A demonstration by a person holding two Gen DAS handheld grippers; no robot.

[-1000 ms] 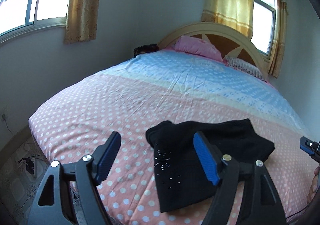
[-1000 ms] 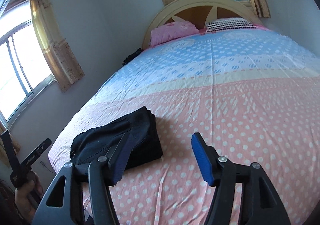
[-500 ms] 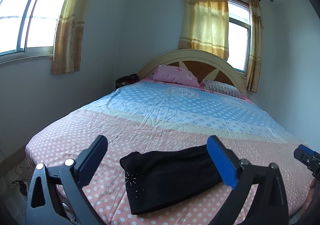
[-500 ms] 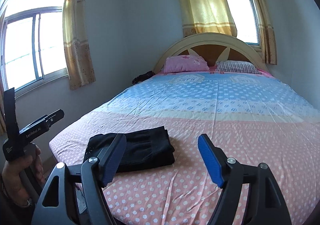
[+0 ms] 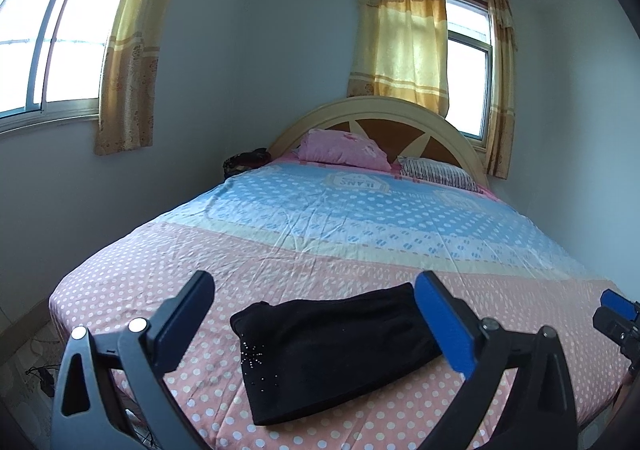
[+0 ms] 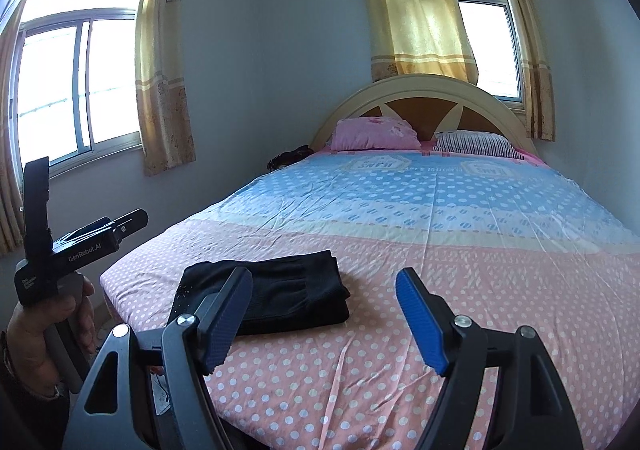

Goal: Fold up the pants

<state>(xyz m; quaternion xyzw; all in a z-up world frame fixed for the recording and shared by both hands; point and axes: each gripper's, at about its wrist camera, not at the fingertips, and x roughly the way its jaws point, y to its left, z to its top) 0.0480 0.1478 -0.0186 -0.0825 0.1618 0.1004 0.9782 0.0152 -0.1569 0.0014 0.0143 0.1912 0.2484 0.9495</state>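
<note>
On the bed (image 5: 360, 250), near its foot edge, the black pants (image 5: 332, 346) lie as a compact folded stack, so the folding looks finished, with the left claw (image 5: 316, 326) and right claw (image 6: 324, 314) both released, empty and clear of the cloth.

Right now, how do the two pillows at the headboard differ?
The plain pink pillow with faint floral print sits on the left of the arched wooden headboard; the black-and-white striped pillow sits on the right. The pink one looks plumper and stands higher, while the striped one lies flatter. Both rest at the head of the bed, against the headboard, far from the folded black pants.
</note>
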